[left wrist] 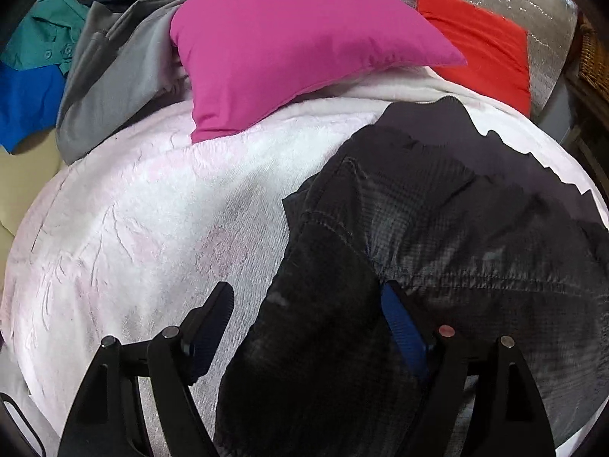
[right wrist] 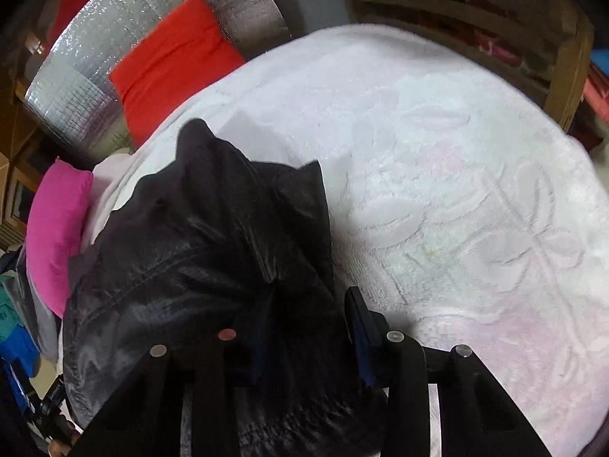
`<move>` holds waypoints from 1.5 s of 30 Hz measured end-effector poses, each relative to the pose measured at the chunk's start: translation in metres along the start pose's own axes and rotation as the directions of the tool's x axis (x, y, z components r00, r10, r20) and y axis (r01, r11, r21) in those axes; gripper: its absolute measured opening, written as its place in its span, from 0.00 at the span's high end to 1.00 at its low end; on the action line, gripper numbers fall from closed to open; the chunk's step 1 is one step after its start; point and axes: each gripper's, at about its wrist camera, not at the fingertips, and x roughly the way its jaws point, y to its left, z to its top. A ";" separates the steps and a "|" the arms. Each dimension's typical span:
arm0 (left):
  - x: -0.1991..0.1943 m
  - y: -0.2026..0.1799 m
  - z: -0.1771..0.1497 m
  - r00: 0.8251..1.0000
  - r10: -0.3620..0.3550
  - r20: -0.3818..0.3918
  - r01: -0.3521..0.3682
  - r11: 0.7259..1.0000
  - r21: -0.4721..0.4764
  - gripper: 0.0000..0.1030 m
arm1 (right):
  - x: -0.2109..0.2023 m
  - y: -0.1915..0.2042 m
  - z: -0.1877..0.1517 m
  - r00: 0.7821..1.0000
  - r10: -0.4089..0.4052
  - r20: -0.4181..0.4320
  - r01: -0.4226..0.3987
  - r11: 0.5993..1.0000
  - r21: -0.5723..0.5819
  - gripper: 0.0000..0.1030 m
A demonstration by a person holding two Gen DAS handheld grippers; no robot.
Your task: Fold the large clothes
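The dark garment (left wrist: 437, 228) lies bunched on the white blanket (left wrist: 133, 209) that covers the bed, toward the end where the cushions sit. In the left wrist view it spreads across the right half of the picture, with a stitched seam running over its waffle-textured cloth and a jagged far edge against the blanket. A long dark fold of it runs down between the fingers of the left gripper (left wrist: 304, 304). Those fingers stand wide apart: one blue-padded finger (left wrist: 399, 323) touches the right side of the fold, while the other hangs over bare blanket, clear of the cloth, so nothing is pinched.

In the right wrist view the garment (right wrist: 198, 247) rises in a gathered heap, its folds drawing together toward the right gripper (right wrist: 304, 327). The cloth fills the gap between the fingers and covers the left one; the blue pad of the right finger (right wrist: 359, 335) lies against the cloth. The fingers look closed on the bunched fabric, with the garment clamped between them.

Beyond the garment a magenta cushion (left wrist: 289, 45) rests on the blanket near the head of the bed, and a red cushion (left wrist: 483, 49) leans against a silver foil-faced panel (left wrist: 533, 7). At the far left edge lie a grey garment (left wrist: 110, 87), a teal shirt (left wrist: 42, 34) and a blue one (left wrist: 26, 103).
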 end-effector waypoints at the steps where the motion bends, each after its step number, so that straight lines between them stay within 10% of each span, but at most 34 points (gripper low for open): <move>1: -0.002 0.002 0.001 1.000 -0.004 -0.007 0.004 1.000 -0.009 0.21 | -0.008 0.001 -0.002 1.000 0.003 0.020 -0.003 1.000 -0.003 0.61; 10: -0.068 -0.005 -0.012 0.971 0.103 0.216 -0.122 0.990 0.077 0.21 | -0.073 0.002 -0.022 0.975 0.157 0.155 -0.162 0.986 0.024 0.36; 15: -0.087 -0.002 -0.043 0.984 -0.113 0.135 0.100 0.990 0.102 0.21 | -0.077 0.012 -0.055 0.939 0.339 0.059 -0.342 0.937 0.068 0.34; 20: -0.079 0.015 -0.069 0.954 -0.299 -0.014 0.298 0.953 -0.052 0.21 | -0.060 0.020 -0.089 0.893 0.448 -0.048 -0.435 0.885 0.163 0.31; 27: -0.067 0.045 -0.094 0.904 -0.422 -0.066 0.381 0.867 -0.322 0.21 | -0.031 0.014 -0.123 0.872 0.481 -0.089 -0.436 0.846 0.307 0.31; 33: -0.044 0.033 -0.097 0.860 -0.498 -0.109 0.420 0.813 -0.404 0.21 | -0.013 -0.007 -0.124 0.895 0.445 -0.027 -0.392 0.815 0.426 0.31; 45: -0.017 0.027 -0.075 0.852 -0.523 0.007 0.444 0.716 -0.540 0.21 | 0.011 -0.010 -0.101 0.882 0.460 0.100 -0.444 0.742 0.501 0.25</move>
